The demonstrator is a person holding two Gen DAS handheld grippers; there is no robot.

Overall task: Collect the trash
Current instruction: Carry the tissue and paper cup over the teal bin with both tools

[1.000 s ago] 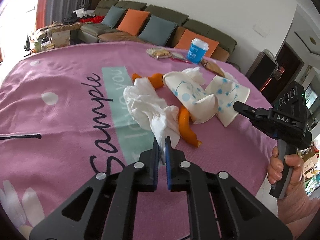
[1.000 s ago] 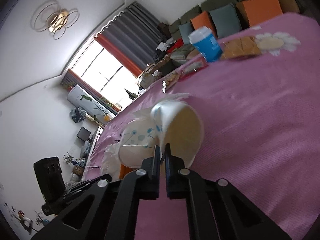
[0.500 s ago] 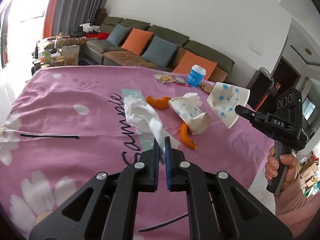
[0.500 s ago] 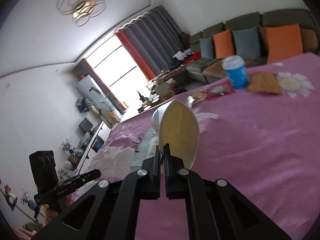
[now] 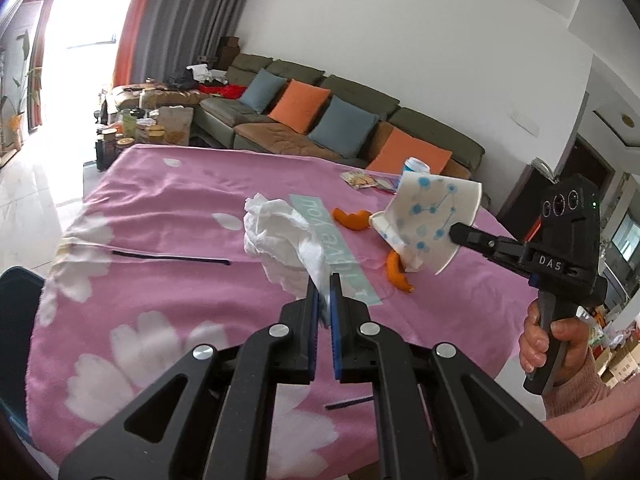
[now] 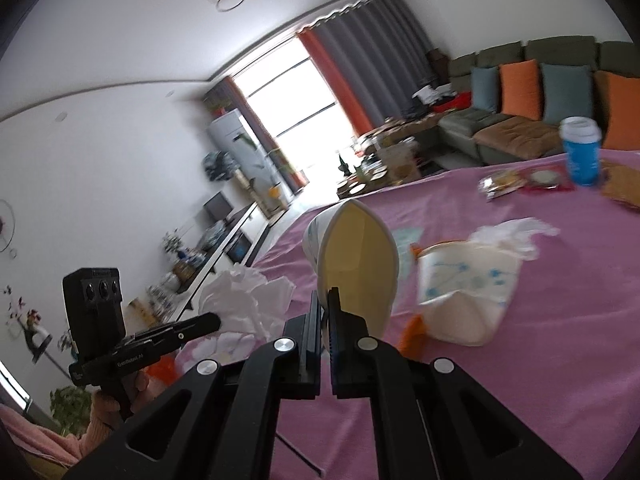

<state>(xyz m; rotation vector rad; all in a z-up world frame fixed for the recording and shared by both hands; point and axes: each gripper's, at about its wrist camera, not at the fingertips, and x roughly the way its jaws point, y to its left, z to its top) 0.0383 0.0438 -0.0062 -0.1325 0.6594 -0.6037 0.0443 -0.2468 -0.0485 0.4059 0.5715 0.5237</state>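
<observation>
Both loads now lifted off the pink cloth-covered surface (image 5: 168, 304). Left tongs (image 5: 325, 288) clenched on the soft, crumpled white tissue (image 5: 280, 240); right tongs (image 6: 325, 308) pinch the light, crushable dotted paper cup (image 6: 356, 268) by its rim.

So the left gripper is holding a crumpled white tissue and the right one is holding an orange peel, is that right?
Not quite. The left gripper does hold the crumpled white tissue, but the right gripper holds a paper cup by its rim, as the right wrist view shows. The orange peels lie on the pink tablecloth.

You've got strong daylight from blown-out window (image 6: 296, 120); room bright, shadows soft. Right wrist pic motion-blurred, esp. blue cup (image 6: 581, 152). Fisheye warp + dark corners.
</observation>
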